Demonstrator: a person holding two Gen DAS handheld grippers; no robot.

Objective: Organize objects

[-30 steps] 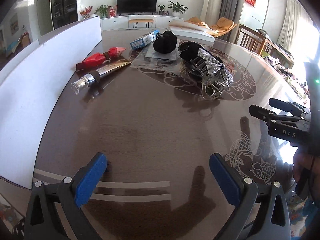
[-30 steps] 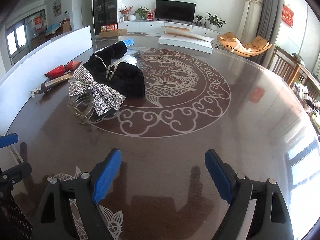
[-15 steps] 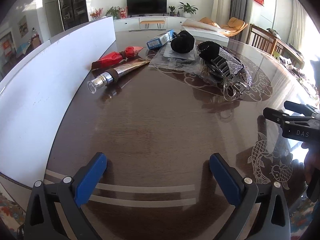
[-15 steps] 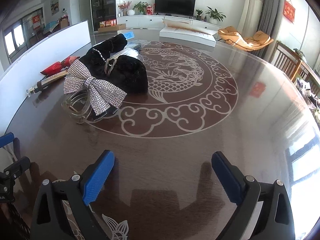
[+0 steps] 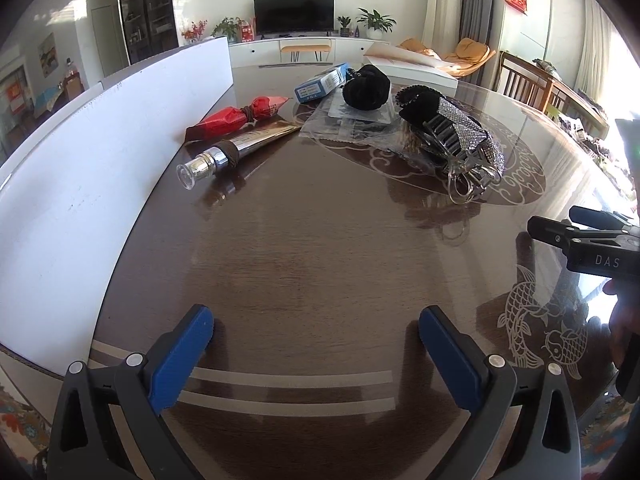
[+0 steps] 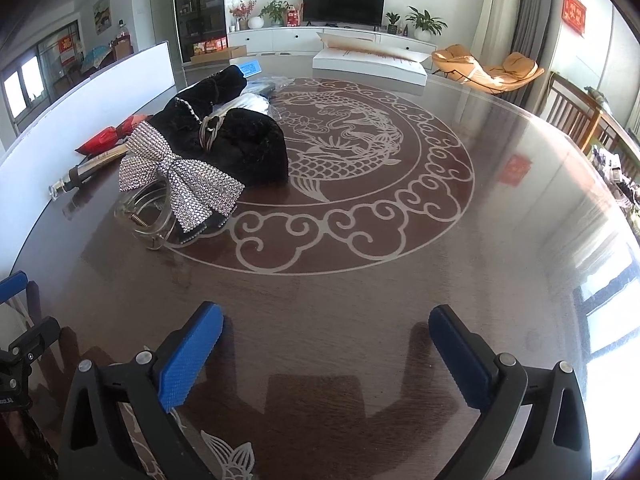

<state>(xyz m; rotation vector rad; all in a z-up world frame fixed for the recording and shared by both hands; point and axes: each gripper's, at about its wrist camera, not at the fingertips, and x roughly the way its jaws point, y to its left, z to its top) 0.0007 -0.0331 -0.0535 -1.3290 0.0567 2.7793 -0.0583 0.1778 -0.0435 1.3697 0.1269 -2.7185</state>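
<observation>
We hover both grippers, left gripper (image 5: 316, 344) wide and empty, right gripper (image 6: 326, 340) jaws opening on nothing; next, reach the rhinestone bow clip (image 6: 180, 178).

Left gripper (image 5: 316, 340): jaws stand wide apart, blue pads facing each other, nothing between them; pitched downward over the table (image 5: 320, 248), fingertips clear of the surface.

Right gripper (image 6: 326, 340): jaws opening, near full spread, nothing between the blue pads; pitched downward at a similar angle, not touching the surface.

In the left wrist view the right gripper enters at the right edge, seen side-on, with part of the holding hand (image 5: 622, 320) beneath it, in shadow.
</observation>
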